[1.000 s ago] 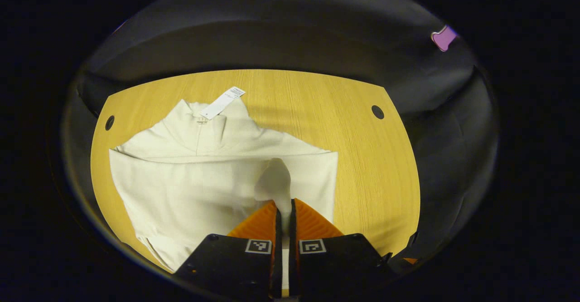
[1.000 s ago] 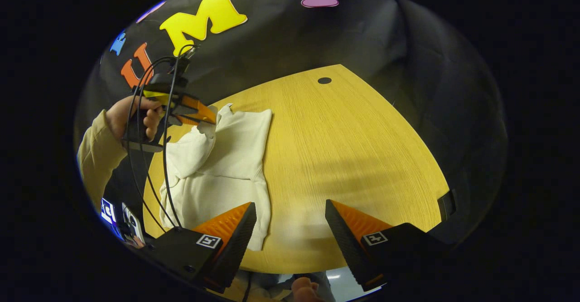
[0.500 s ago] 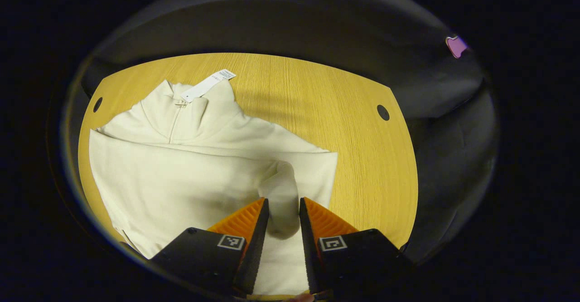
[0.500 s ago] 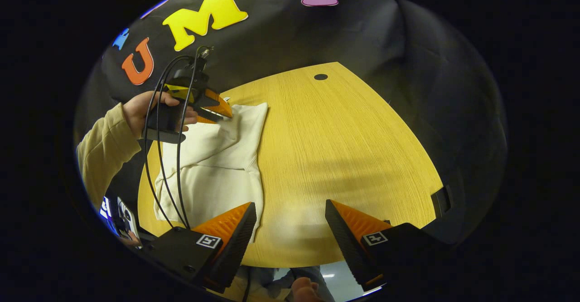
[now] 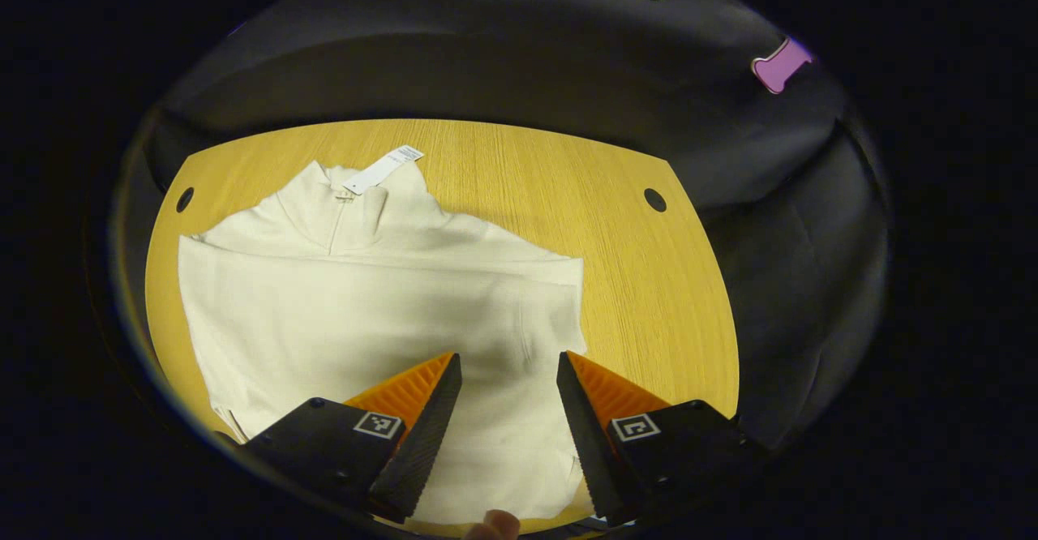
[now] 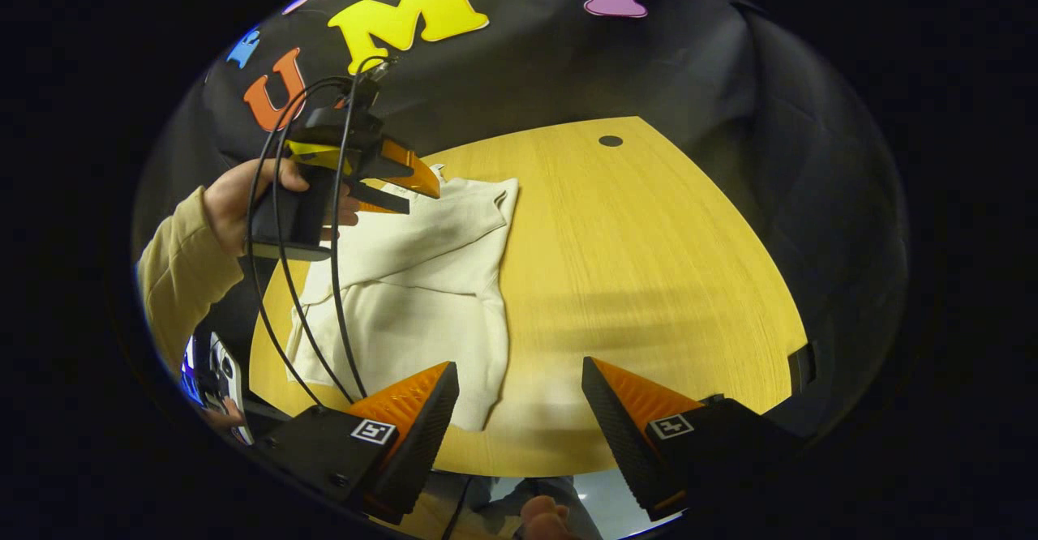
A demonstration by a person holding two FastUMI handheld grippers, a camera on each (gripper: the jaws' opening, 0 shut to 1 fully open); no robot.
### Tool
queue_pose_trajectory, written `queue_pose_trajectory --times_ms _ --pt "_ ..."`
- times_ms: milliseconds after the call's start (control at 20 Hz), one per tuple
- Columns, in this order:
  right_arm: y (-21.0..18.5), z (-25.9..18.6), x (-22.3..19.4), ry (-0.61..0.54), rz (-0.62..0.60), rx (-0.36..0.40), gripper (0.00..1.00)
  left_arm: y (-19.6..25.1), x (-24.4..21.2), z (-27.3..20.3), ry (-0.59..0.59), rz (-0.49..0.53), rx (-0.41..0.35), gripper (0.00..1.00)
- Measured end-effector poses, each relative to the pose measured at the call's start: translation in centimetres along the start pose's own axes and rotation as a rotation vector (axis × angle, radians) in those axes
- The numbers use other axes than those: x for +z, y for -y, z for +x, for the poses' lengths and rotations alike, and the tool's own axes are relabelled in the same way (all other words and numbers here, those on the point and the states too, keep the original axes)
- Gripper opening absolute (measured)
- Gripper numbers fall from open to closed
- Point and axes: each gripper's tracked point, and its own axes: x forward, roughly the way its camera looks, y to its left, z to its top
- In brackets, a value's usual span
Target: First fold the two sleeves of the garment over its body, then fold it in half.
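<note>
wooden tabletop at centre frame carries our cream garment, sleeves folded over. both tools, left tool and right tool, gape wide, holding nothing; a shallow pinch could drag the folded sleeves loose.

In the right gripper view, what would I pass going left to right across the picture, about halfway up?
A person's sleeve → their hand holding the left gripper → the cream garment lying on the table → bare wooden table → the booth's black cloth wall.
</note>
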Motion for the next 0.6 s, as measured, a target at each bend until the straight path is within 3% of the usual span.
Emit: queue_pose_trajectory --times_ms 50,100,150,600 --pt "-0.6 0.1 -0.2 0.000 -0.010 0.006 0.97 -1.0 -0.6 -0.7 0.017 -0.005 0.002 0.79" --pt "-1.3 0.2 -0.3 -0.002 -0.021 0.012 0.94 -2.0 -1.4 -1.5 0.025 -0.014 0.001 0.90" --pt "-2.0 0.5 -0.7 -0.006 -0.033 0.018 0.97 -3.1 -2.4 -2.5 0.030 -0.022 0.009 0.79" --pt "-6.6 2.9 -3.6 -0.088 -0.087 0.030 0.94 -17.5 -15.9 -11.0 -0.088 -0.061 0.218 0.79"
